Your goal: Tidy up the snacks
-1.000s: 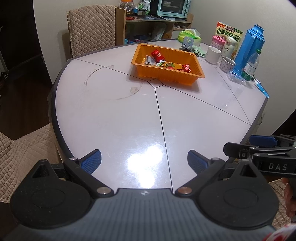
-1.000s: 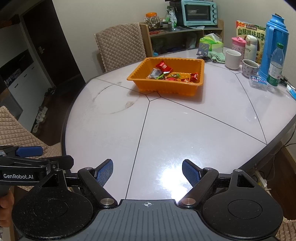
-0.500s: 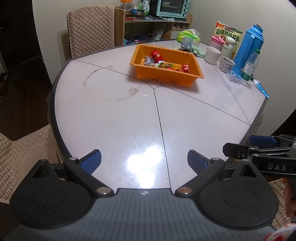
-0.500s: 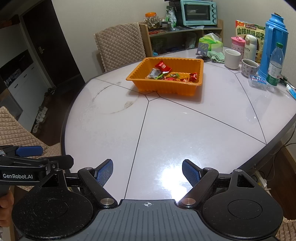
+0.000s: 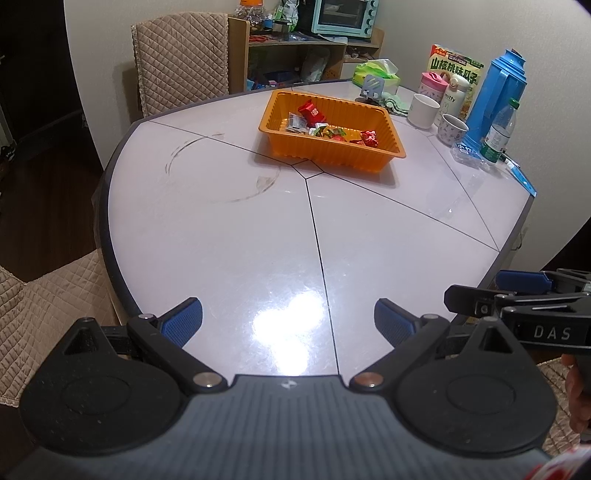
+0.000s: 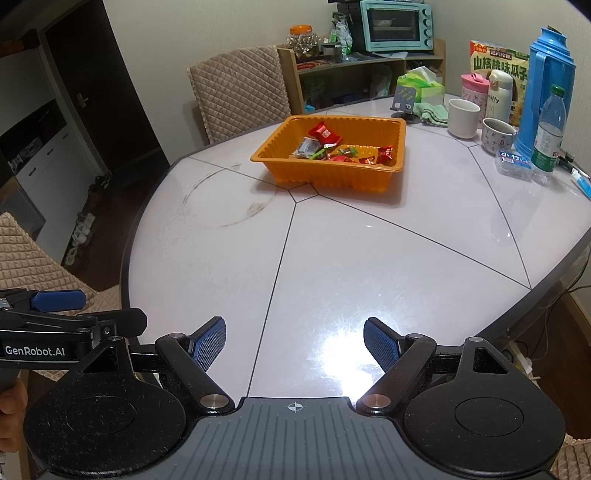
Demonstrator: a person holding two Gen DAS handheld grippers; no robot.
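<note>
An orange tray (image 5: pixel 334 162) stands past the middle of the white table and holds several wrapped snacks, among them a red packet (image 5: pixel 312 110). The right wrist view shows the same tray (image 6: pixel 325 177) and red packet (image 6: pixel 325 133). My left gripper (image 5: pixel 288 317) hovers over the table's near edge, far from the tray, open with nothing between its blue pads. My right gripper (image 6: pixel 294 334) is beside it, also open and holding nothing. Each gripper shows at the edge of the other's view.
Along the table's far right edge stand a white cup (image 6: pixel 463 117), a patterned cup (image 6: pixel 496 134), a blue thermos (image 6: pixel 546 85), a water bottle (image 6: pixel 550 136) and a snack bag (image 6: pixel 496 62). Quilted chairs (image 6: pixel 240 88) ring the table. A shelf holds a toaster oven (image 6: pixel 395 26).
</note>
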